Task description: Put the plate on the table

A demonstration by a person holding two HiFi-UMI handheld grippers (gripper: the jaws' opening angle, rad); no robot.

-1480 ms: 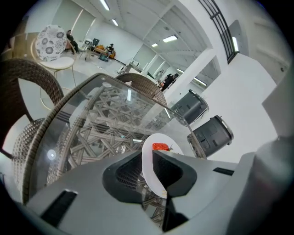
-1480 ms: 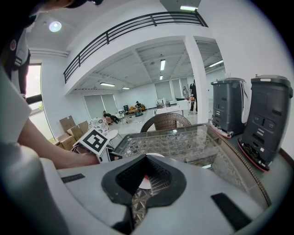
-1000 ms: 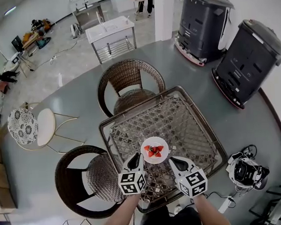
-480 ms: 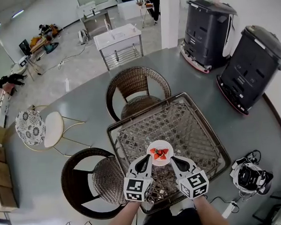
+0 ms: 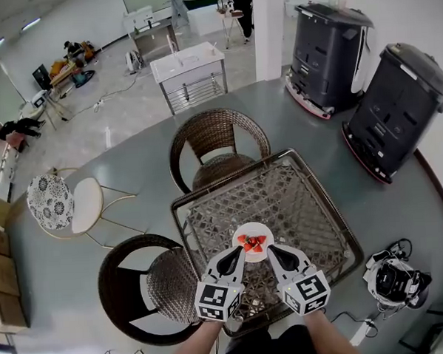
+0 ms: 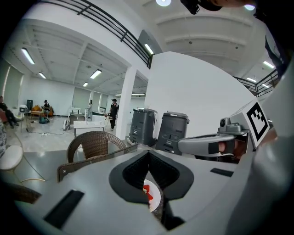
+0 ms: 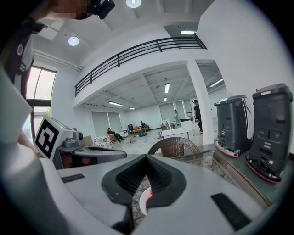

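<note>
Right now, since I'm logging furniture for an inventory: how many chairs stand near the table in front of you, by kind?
Brown wicker chairs: 2
White chair with patterned back: 1
Total: 3

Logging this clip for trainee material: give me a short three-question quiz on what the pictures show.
1. True or false: the plate is empty.
2. How many brown wicker chairs stand at the table? A one, B two, C four.
3. Fill in: the left claw and the right claw are both shut on the ___.
Key: 1 false, red strawberries lie on it; 2 B; 3 plate.
</note>
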